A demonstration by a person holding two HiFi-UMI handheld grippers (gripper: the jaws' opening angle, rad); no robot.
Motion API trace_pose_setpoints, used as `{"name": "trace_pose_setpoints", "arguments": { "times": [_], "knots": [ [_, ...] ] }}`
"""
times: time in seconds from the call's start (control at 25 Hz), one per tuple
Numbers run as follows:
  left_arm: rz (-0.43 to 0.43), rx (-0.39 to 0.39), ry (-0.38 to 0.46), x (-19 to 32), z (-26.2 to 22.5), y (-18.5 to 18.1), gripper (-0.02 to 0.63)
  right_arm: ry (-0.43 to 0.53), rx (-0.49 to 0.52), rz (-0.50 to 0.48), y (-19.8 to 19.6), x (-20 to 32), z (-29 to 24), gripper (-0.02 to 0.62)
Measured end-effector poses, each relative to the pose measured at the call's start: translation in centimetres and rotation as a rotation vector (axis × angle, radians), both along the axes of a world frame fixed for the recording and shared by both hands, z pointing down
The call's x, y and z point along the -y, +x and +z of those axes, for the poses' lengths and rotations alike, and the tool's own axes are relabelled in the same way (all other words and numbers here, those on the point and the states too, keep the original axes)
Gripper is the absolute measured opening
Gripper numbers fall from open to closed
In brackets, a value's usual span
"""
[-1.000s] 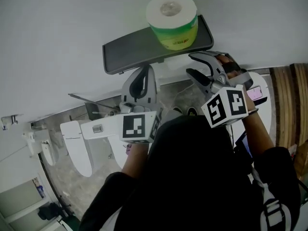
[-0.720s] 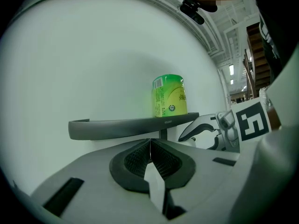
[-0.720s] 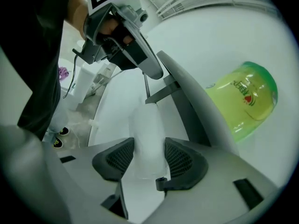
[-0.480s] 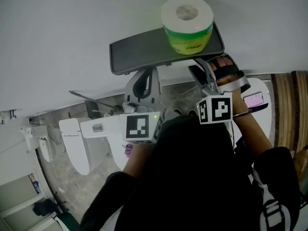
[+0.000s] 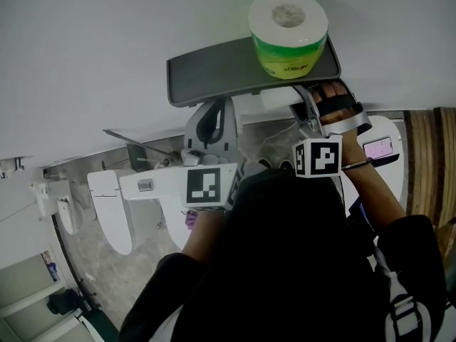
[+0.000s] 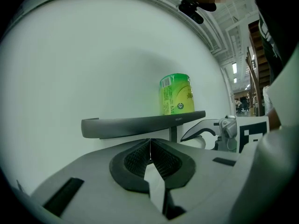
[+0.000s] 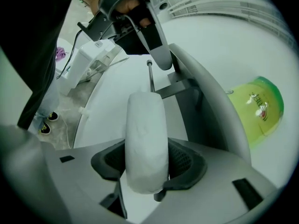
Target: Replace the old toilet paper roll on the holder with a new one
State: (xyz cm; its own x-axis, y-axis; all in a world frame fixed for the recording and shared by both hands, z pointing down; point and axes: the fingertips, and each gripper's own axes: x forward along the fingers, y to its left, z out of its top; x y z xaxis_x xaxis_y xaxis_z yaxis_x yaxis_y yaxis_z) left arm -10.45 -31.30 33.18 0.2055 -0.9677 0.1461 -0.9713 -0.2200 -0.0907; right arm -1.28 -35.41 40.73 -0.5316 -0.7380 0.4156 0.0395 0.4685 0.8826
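Under the shelf (image 5: 214,73) edge, right gripper (image 7: 148,163) jaws, just opening, straddle the old roll (image 7: 145,129); left gripper (image 6: 150,160) jaws clenched, empty

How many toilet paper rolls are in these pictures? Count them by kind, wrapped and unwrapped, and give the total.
Green-wrapped roll, on the shelf: 1
Bare white roll, under the shelf: 1
Total: 2

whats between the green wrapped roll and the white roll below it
The dark grey holder shelf: the green-wrapped paper roll stands on it, the white paper roll sits beneath. Clearest in the right gripper view.
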Motion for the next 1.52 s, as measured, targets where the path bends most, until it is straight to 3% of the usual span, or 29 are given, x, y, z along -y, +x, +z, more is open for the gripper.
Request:
{"name": "trace_pose_setpoints", "arguments": {
  "times": [0.64,1.2,1.52],
  "knots": [
    [-0.006,0.004,0.008,-0.9,-0.3,0.2,0.023,0.128,-0.041,0.075,2.9,0.6,-1.0,0.221],
    [0.038,-0.004,0.015,-2.0,-0.3,1.5,0.023,0.150,-0.094,0.288,12.5,2.5,-1.4,0.221],
    [0.072,-0.014,0.026,-2.7,-0.7,0.9,0.023,0.217,-0.129,0.391,16.8,2.2,-4.2,0.221]
  ]
}}
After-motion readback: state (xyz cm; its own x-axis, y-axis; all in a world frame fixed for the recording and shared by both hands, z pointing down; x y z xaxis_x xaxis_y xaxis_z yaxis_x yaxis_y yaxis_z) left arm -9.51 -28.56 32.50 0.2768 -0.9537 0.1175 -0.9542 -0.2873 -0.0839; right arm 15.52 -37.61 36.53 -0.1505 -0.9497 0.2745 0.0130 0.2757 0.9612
